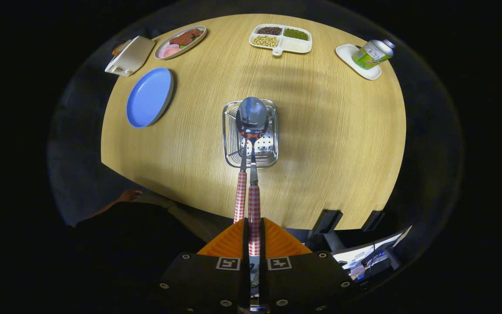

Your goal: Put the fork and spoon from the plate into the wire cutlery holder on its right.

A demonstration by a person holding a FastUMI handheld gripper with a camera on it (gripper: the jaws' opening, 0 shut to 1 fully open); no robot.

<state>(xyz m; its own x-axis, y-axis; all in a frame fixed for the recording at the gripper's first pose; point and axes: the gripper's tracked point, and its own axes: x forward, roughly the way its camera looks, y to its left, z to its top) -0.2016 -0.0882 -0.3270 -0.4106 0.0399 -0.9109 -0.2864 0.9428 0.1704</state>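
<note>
1. Spoon [252, 114] and fork [240, 196] hanging bowl-down above wire cutlery holder [250, 133], mid-worktop [320, 144].
2. Both checked handles clenched between jaws.
3. Blue plate [149, 97] emptied, near left edge.
4. Risk: early release glancing off holder's rim, tipping it.

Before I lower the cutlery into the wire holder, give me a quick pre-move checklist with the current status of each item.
1. Grip: gripper shut on the checked handles of the spoon and a second utensil beside it: ok.
2. Second utensil is the fork: cannot tell, its head is hidden behind the spoon.
3. Alignment: spoon bowl sits over the wire cutlery holder: ok.
4. Holder upright on the table, nothing close around it: ok.
5. Blue plate has no cutlery left on it: ok.
6. Height of the tips above the holder floor: cannot tell.
</note>
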